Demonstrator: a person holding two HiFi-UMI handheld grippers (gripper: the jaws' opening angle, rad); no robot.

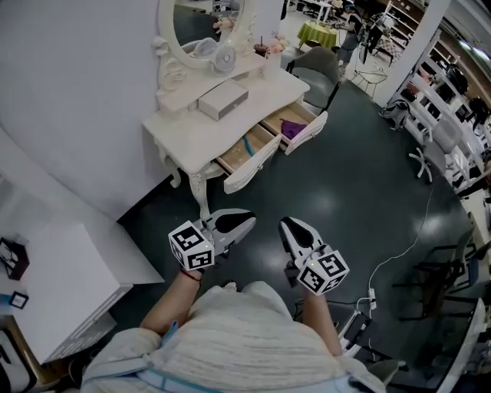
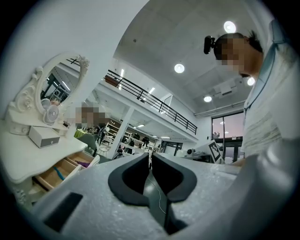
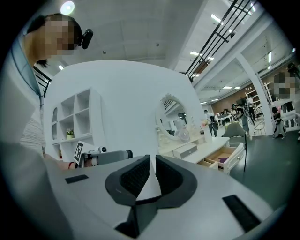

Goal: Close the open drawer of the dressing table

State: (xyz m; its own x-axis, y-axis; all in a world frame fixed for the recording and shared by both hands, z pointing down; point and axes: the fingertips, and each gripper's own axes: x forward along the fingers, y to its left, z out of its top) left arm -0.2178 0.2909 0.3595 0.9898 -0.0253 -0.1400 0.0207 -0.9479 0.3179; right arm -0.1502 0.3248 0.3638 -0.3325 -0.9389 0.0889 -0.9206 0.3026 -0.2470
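The white dressing table [image 1: 180, 127] with an oval mirror [image 1: 203, 23] stands against the wall, ahead of me across dark floor. Two drawers are pulled out: the left drawer [image 1: 247, 157] holds something blue, the right drawer [image 1: 301, 127] something purple. My left gripper [image 1: 249, 219] and right gripper [image 1: 285, 223] are held side by side in the air, well short of the table, both shut and with nothing in them. In the left gripper view the table [image 2: 18, 159] and its drawers [image 2: 56, 171] are at the far left. The right gripper view shows the open drawers [image 3: 225, 157] at the right.
A white box [image 1: 222, 100] and a small fan [image 1: 224, 59] sit on the tabletop. A grey chair [image 1: 318, 73] stands to the right of the table. A white shelf unit [image 1: 69, 284] is at my left, and a white cable [image 1: 406, 246] trails over the floor at the right.
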